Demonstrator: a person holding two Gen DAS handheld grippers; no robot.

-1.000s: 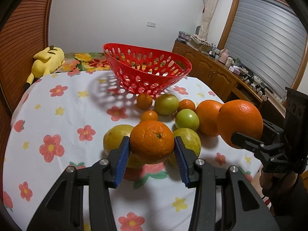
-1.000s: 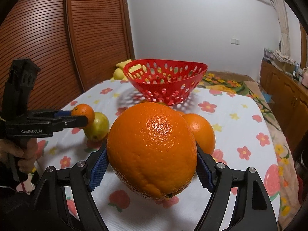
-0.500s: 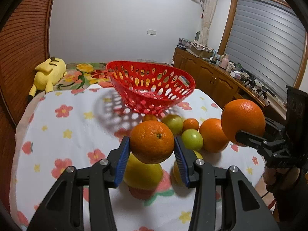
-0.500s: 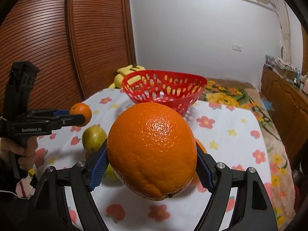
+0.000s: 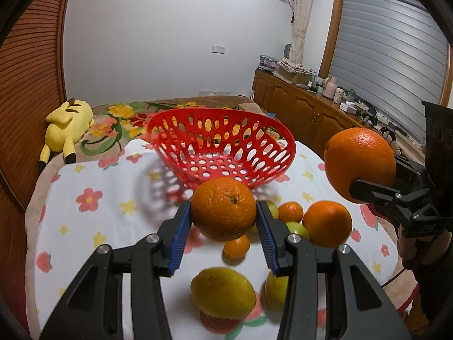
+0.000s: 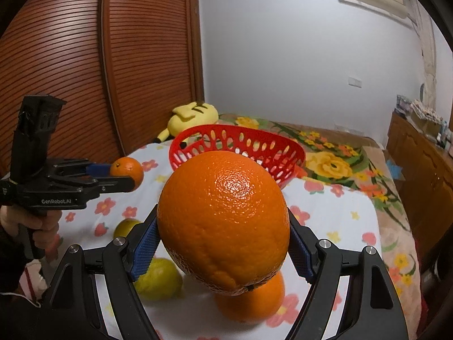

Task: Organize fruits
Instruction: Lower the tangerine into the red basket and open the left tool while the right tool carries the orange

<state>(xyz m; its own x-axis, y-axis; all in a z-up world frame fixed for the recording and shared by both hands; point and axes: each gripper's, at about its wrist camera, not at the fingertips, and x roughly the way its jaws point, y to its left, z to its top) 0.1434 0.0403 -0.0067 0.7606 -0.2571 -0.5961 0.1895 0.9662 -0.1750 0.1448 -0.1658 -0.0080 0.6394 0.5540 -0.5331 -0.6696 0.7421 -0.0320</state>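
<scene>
My left gripper [image 5: 223, 218] is clamped on a medium orange [image 5: 223, 209], blue pads pressed to both its sides; my right gripper [image 6: 223, 248] is clamped on a large orange [image 6: 223, 221], held the same way. Both fruits hang in the air above the flowered tablecloth [image 5: 93, 226].

Against a second ago, both grippers have risen: the fruit left on the cloth now sits lower in the left view, and the red basket [image 5: 220, 153] shows more of its pierced inside. In the right view the basket rim [image 6: 237, 138] has dropped partly behind my large orange, where before it stood clear above it.

On the cloth, left view: a yellow-green citrus [image 5: 223, 291] just below my left pads, a small tangerine [image 5: 236, 248] beyond it, another orange [image 5: 327, 223] to the right, a small green fruit [image 5: 297, 229] beside that. All lie apart from the basket, on its near side.

A yellow plush toy [image 5: 68, 124] lies at the far left, beyond the cloth's edge
</scene>
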